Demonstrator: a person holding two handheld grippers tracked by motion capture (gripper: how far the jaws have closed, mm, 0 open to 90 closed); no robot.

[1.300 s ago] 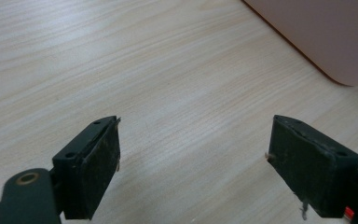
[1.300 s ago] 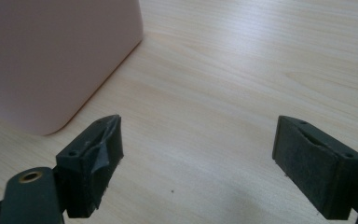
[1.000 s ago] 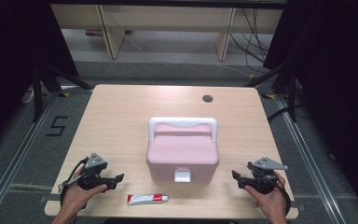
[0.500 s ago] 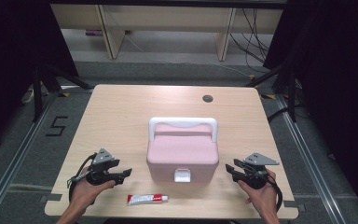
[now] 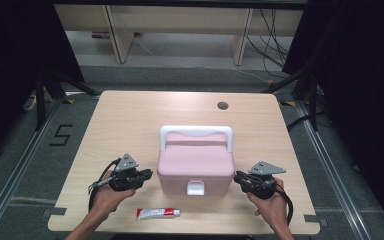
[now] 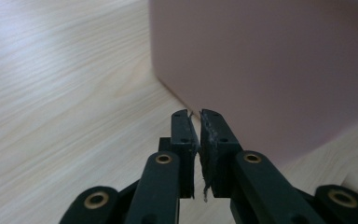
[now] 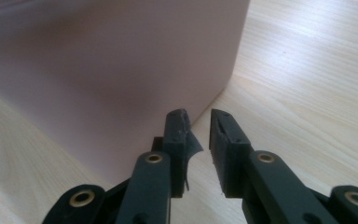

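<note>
A pink lidded box (image 5: 195, 167) with a white handle and a white front latch stands mid-table. My left gripper (image 5: 148, 175) lies level just off the box's left side. In the left gripper view its jaws have just been closing; my left gripper (image 6: 196, 114) is shut to a thin slit with nothing in it, tips close to the box's corner (image 6: 270, 60). My right gripper (image 5: 238, 177) points at the box's right side. Its jaws have been closing too; my right gripper (image 7: 198, 114) keeps a narrow empty gap beside the box wall (image 7: 112, 60).
A red and white tube (image 5: 158, 213) lies near the front edge of the wooden table (image 5: 130, 125), before the box. A round cable hole (image 5: 223, 105) sits at the back right. Shelving stands beyond the table and dark frames flank it.
Both hands have moved inward toward the sides of the pink box. Both pairs of jaws have closed from wide open to nearly together. The box and tube have not moved.
</note>
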